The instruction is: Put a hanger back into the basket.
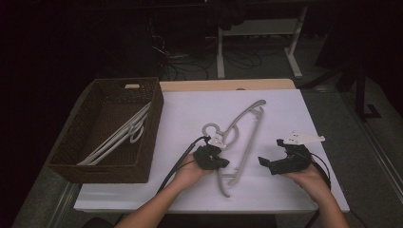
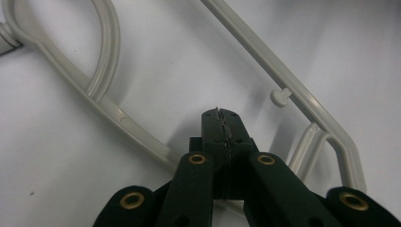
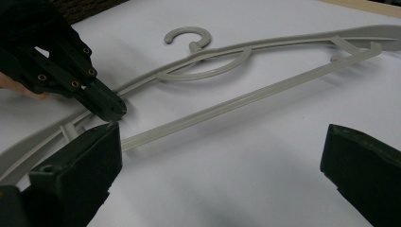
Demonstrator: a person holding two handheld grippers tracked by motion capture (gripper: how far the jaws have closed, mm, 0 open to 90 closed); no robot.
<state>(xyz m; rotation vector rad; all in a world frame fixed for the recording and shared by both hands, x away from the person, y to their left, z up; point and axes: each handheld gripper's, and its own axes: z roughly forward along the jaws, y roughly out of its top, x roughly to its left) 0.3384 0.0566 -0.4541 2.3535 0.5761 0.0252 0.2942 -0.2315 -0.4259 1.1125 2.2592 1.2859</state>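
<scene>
The hanger (image 1: 240,137) lies flat on the white table (image 1: 190,109), mid-frame in the high view. Its long axis runs on a slant, from one shoulder tip at the upper right of centre down to the other tip near the lower middle. Its hook (image 1: 210,128) curls off to the left of that line.

The left gripper (image 1: 219,162) is by far the nearer of the two. It sits at the hanger's lower half, just left of the bars, tips pointing into the frame of the hanger. In the left gripper view (image 2: 222,124) its jaws are clenched, pads pressed flat together with nothing between them. They lie in the open space between the shoulder bar (image 2: 127,124), which slants past on the left and dips under the gripper body, and the straight bar (image 2: 283,78) at the upper right. So the hanger is around the tips rather than in them, and nothing is grasped.

The right gripper (image 1: 270,161) hovers to the right of the hanger, apart from it. Its jaws are released and stand wide in the right gripper view (image 3: 222,156), framing bare table with the hanger beyond.

A brown basket (image 1: 142,161) at the left of the high view already holds other hangers (image 1: 119,137). It lies to the left of the left gripper, so I judge that hand best placed to carry this one over. First it would need to open and take the shoulder bar just to its left.
</scene>
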